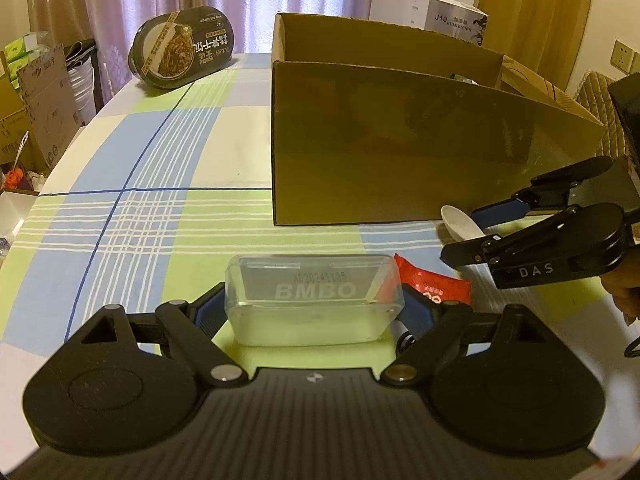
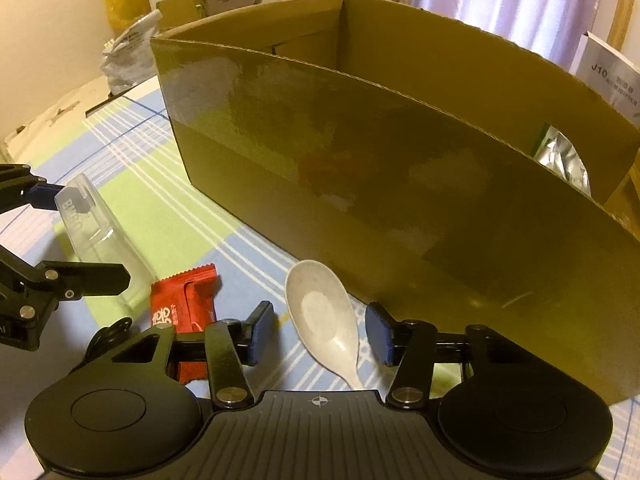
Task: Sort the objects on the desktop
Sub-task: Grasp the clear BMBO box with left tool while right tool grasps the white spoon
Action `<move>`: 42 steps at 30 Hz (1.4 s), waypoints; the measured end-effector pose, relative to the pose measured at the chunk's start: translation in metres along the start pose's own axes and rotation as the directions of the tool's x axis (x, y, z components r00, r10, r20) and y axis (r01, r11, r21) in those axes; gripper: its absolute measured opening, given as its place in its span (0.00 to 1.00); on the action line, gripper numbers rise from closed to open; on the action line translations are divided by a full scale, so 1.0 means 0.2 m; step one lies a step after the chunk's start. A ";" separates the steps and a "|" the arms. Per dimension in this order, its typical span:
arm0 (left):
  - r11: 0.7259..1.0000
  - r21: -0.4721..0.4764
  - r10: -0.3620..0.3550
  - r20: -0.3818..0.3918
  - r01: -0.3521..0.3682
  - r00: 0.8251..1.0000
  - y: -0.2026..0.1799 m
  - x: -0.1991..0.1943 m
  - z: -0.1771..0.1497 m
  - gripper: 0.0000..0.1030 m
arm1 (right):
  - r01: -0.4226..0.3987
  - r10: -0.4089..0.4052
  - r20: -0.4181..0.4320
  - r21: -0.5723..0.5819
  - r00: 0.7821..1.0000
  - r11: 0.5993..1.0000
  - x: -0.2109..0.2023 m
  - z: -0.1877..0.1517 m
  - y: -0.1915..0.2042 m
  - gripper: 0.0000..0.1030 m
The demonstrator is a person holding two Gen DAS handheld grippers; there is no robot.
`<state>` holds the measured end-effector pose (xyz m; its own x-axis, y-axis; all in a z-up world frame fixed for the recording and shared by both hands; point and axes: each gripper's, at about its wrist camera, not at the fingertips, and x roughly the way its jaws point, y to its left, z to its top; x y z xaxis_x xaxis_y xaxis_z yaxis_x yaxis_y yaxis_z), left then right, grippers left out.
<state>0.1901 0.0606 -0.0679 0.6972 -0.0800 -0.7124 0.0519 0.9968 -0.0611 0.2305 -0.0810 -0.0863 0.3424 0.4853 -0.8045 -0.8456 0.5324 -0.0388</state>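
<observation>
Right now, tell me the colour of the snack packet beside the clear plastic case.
Red with white lettering. The snack packet shows best in the right wrist view.

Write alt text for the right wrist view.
The right gripper is open around a white ceramic spoon lying on the checked tablecloth, just in front of a tall brown cardboard box. To its left lie a red snack packet and a clear plastic case between the left gripper's fingers.

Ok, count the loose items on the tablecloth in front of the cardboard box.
3: a clear plastic case between the left gripper's jaws, a red snack packet beside it, and a white spoon between the right gripper's open jaws. Others may be hidden.
</observation>
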 end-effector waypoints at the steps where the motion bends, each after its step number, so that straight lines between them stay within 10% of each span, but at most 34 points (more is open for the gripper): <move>1: 1.000 0.001 -0.001 0.001 0.001 1.000 0.00 0.00 0.00 0.82 | 0.000 0.000 -0.002 -0.001 1.000 1.000 0.00 0.01 0.01 0.36; 42: 0.997 0.075 0.004 0.064 -0.008 0.998 -0.10 -0.22 -0.02 0.82 | 0.064 -0.064 -0.003 0.197 0.998 0.978 -0.47 -0.30 0.07 0.26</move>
<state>0.1552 0.0446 -0.0386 0.7419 -0.0759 -0.6662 0.0996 0.9950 -0.0024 0.1615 -0.1612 -0.0470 0.3947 0.4480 -0.8022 -0.7249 0.6883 0.0277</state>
